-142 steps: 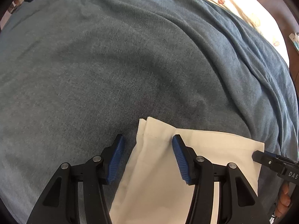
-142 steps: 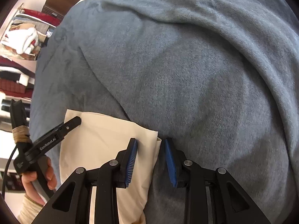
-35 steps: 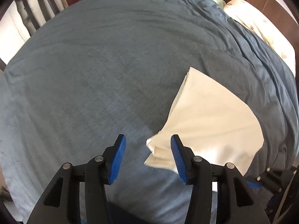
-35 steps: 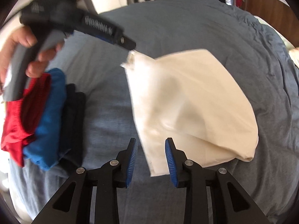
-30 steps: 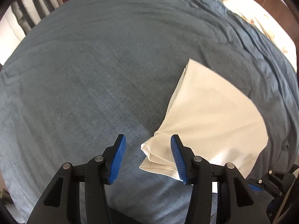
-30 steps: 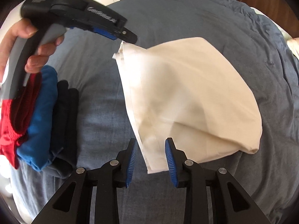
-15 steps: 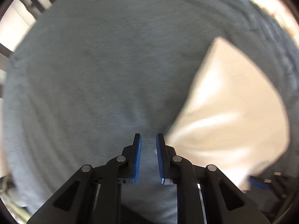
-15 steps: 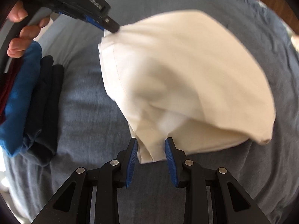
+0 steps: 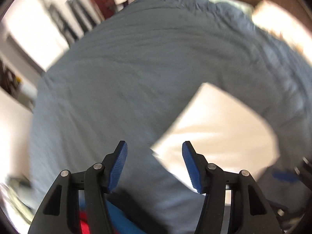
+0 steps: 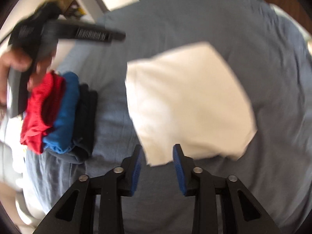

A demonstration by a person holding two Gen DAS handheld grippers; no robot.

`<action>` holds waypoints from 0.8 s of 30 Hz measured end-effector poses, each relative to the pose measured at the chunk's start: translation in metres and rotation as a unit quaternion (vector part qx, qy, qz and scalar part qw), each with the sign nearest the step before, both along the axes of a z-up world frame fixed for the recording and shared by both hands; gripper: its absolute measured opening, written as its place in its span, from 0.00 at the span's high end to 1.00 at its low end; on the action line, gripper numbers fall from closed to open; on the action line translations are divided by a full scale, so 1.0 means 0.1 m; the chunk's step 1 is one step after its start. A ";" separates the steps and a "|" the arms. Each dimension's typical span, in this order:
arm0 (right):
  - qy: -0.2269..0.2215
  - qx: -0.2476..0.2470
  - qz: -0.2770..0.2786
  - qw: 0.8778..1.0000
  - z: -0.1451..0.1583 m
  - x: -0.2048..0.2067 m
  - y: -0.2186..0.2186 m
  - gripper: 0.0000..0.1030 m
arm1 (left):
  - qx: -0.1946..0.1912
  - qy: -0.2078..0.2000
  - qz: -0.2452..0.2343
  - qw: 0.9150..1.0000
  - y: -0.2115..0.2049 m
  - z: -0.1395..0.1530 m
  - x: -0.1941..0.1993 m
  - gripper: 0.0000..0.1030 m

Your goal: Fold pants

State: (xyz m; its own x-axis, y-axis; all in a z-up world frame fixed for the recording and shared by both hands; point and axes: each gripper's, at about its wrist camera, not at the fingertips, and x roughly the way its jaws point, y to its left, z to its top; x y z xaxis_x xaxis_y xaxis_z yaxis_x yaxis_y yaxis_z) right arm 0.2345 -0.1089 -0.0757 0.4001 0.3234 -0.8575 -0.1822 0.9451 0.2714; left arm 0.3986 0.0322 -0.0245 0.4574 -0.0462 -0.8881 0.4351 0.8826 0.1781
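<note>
Cream folded pants (image 10: 187,101) on grey blanket (image 9: 120,78), both grippers' fingers apart (empty), clothes stack (image 10: 58,115) only in right view

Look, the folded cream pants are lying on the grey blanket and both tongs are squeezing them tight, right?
Not quite. The cream pants do lie folded on the grey blanket, but neither pair of tongs squeezes them. The right wrist view shows the right tongs open around a corner, and the left wrist view shows the left tongs open too.
</note>
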 end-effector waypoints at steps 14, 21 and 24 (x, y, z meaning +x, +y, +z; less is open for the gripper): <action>0.019 0.011 -0.076 0.997 0.00 0.30 -1.23 0.51 | -0.215 0.142 0.170 0.951 -0.08 -0.87 -1.12 0.60; 0.028 -0.009 -0.067 0.997 -0.25 0.30 -1.25 0.51 | -0.216 0.168 0.201 0.941 -0.25 -1.29 -1.25 0.73; 0.040 -0.008 -0.068 0.997 -0.33 0.30 -1.28 0.51 | -0.225 0.179 0.212 0.934 -0.22 -1.36 -1.22 0.74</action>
